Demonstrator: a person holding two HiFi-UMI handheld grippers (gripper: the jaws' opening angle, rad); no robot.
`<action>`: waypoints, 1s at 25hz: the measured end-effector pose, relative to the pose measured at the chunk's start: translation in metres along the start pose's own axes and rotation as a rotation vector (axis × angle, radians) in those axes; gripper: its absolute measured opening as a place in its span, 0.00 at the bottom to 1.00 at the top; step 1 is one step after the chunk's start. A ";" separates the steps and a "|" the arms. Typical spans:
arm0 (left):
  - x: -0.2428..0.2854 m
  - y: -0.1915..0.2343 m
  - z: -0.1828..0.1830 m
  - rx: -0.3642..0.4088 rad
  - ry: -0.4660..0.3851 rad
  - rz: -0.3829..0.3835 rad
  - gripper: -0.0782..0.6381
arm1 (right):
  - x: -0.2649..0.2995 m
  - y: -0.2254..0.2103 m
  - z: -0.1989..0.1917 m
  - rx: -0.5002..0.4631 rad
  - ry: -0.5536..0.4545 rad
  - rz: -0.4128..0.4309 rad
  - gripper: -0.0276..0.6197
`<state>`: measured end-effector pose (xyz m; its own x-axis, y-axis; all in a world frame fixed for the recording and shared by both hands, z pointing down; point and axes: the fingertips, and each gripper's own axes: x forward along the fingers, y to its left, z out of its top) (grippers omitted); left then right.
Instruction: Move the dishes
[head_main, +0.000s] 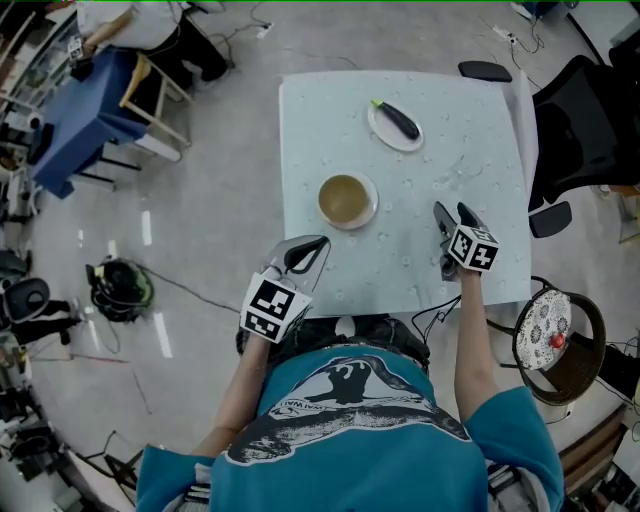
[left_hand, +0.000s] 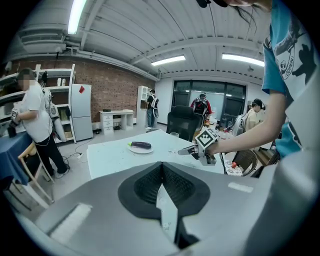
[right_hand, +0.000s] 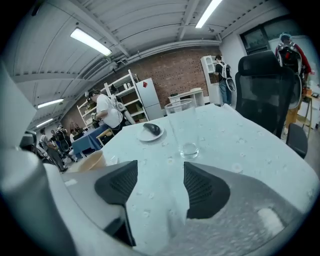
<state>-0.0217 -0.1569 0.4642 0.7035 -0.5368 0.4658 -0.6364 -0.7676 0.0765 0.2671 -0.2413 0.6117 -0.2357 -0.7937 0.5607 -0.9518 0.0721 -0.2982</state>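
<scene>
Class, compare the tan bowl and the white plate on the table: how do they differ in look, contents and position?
The bowl is tan and deep-walled; the plate is white and flat. The plate carries an eggplant; the bowl shows nothing distinct inside. The bowl sits nearer the person, while the plate sits toward the far edge of the table. Both are round and rest upright on the table.

A bowl (head_main: 346, 200) lies on the table (head_main: 470, 110) before a plate (head_main: 385, 133) holding eggplant (head_main: 401, 120).
</scene>
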 end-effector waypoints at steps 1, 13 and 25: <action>-0.001 0.000 -0.002 0.000 -0.002 0.001 0.13 | -0.001 0.010 -0.004 0.008 0.002 0.016 0.49; -0.036 0.027 -0.031 -0.071 -0.015 0.070 0.13 | 0.024 0.147 -0.021 -0.039 0.072 0.257 0.44; -0.075 0.064 -0.049 -0.125 -0.048 0.133 0.13 | 0.066 0.204 -0.035 -0.010 0.152 0.247 0.37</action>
<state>-0.1309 -0.1480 0.4775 0.6226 -0.6495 0.4365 -0.7573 -0.6405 0.1272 0.0507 -0.2577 0.6144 -0.4862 -0.6520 0.5818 -0.8639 0.2582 -0.4325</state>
